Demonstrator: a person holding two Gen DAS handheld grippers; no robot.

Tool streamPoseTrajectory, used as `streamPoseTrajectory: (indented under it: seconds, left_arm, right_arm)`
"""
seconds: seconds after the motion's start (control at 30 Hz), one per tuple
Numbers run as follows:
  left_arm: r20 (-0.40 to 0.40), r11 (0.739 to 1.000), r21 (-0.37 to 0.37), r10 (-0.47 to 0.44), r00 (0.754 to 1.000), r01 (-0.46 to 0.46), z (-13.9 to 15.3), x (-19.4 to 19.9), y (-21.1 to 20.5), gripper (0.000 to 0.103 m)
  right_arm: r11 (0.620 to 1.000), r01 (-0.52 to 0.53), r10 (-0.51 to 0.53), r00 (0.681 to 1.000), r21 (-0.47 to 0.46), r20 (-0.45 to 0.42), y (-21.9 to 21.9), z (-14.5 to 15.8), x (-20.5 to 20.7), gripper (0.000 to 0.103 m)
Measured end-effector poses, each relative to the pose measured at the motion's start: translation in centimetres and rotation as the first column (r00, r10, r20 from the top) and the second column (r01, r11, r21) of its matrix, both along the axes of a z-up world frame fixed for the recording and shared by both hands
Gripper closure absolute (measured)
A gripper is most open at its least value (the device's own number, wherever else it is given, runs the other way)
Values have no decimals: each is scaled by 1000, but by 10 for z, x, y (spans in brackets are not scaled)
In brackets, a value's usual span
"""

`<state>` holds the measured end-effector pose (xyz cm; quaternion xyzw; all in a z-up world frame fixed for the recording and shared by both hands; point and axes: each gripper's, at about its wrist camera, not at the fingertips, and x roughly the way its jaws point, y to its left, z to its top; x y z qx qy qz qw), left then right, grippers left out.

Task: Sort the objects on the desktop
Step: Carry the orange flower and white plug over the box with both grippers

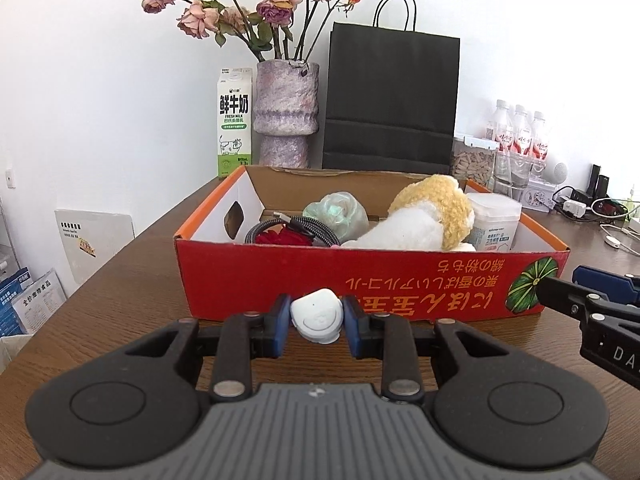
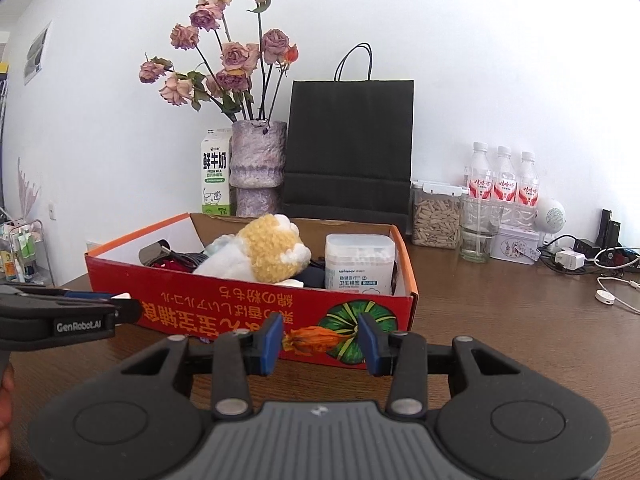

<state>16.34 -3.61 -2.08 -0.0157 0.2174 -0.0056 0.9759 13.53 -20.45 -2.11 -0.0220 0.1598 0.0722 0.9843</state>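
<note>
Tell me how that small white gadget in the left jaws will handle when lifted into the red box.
The white gadget looks like smooth hard plastic, so probably stiff and light. Its rounded, glossy sides may slip between the left gripper's jaws, which clamp only its edges. Dropped into the red box, it would likely land softly on the plush toy.

I see a small white rounded case (image 1: 317, 316) pinched between blue pads, lifted just in front of my red cardboard box (image 1: 280, 276). Inside the box lie a yellow-and-white plush toy (image 1: 424, 216), a cotton swab tub (image 1: 494, 216), a coiled cable (image 1: 280, 228) and a pale green wad (image 1: 336, 212).
</note>
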Motion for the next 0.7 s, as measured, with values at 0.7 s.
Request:
streamPoseTrajectory:
  seconds: [0.7]
  left_arm:
    - [171,995,-93,37,984,-22,57,58,-2,74]
  right_arm:
    - [992,44,-65,981,120,183,1,59,58,63]
